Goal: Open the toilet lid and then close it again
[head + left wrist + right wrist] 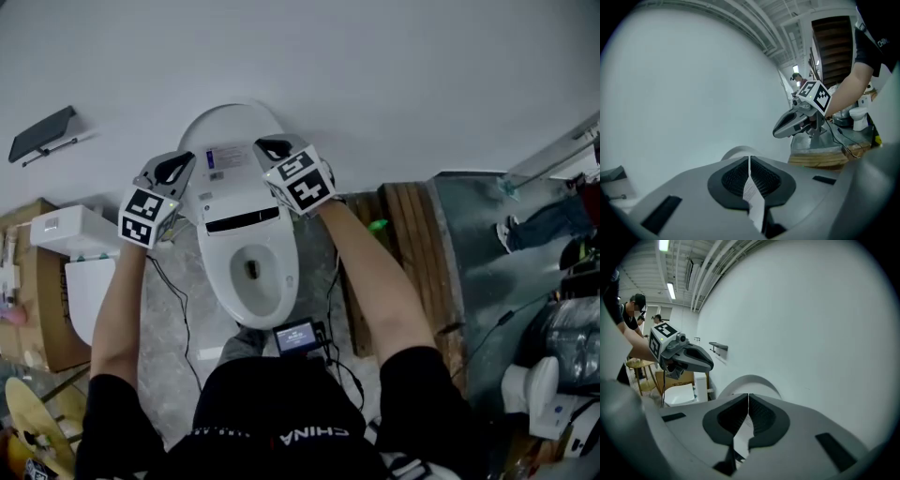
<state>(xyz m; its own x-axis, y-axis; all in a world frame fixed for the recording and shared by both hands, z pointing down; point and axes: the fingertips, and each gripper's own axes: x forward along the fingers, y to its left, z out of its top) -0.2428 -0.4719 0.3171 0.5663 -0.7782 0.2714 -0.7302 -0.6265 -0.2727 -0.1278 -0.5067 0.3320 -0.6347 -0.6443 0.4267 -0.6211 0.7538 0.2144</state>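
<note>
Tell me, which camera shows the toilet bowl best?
The head view: it looks straight down into the open toilet bowl. Both gripper views show only the curved top of the raised lid, nothing of the bowl.

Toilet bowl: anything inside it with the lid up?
Only the dark drain opening shows inside the toilet bowl; no loose object. What lies just under the rim is hidden from the head view.

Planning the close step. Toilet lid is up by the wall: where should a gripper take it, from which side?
Probably the lid's curved upper rim, near a side, approached from the front. It stands upright with the wall behind, so only that thin edge offers a pinch. The left gripper and right gripper flank it, both shut.
</note>
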